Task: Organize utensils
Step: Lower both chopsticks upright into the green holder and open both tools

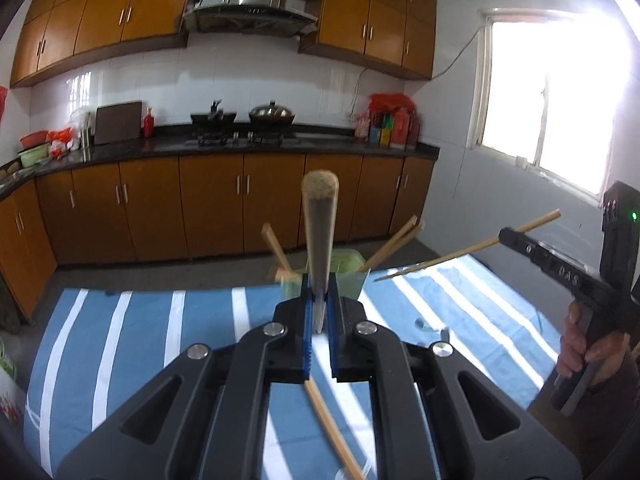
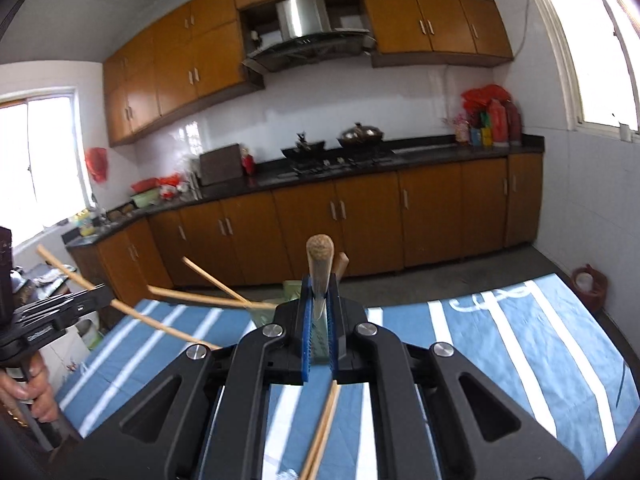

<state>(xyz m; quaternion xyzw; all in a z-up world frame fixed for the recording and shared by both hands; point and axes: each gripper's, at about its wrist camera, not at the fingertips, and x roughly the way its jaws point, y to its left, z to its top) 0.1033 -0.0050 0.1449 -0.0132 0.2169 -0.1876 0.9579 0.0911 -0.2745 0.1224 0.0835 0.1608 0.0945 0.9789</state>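
My left gripper (image 1: 320,292) is shut on a bamboo chopstick (image 1: 319,232) that points away from the camera, its other end passing down under the jaws. My right gripper (image 2: 320,292) is likewise shut on a chopstick (image 2: 320,268). Both are held above the blue striped tablecloth (image 1: 160,320). A green holder (image 1: 346,272) with several chopsticks (image 1: 394,244) leaning out of it stands just beyond the left fingertips; it also shows behind the right gripper (image 2: 292,290). The right gripper shows in the left view (image 1: 504,236) holding its chopstick, and the left gripper in the right view (image 2: 102,294).
The table's far edge lies right behind the green holder. Beyond are orange kitchen cabinets (image 1: 208,208), a dark counter with a stove and woks (image 1: 272,114), and a bright window (image 1: 552,104) at the right. A red bucket (image 2: 588,284) stands on the floor.
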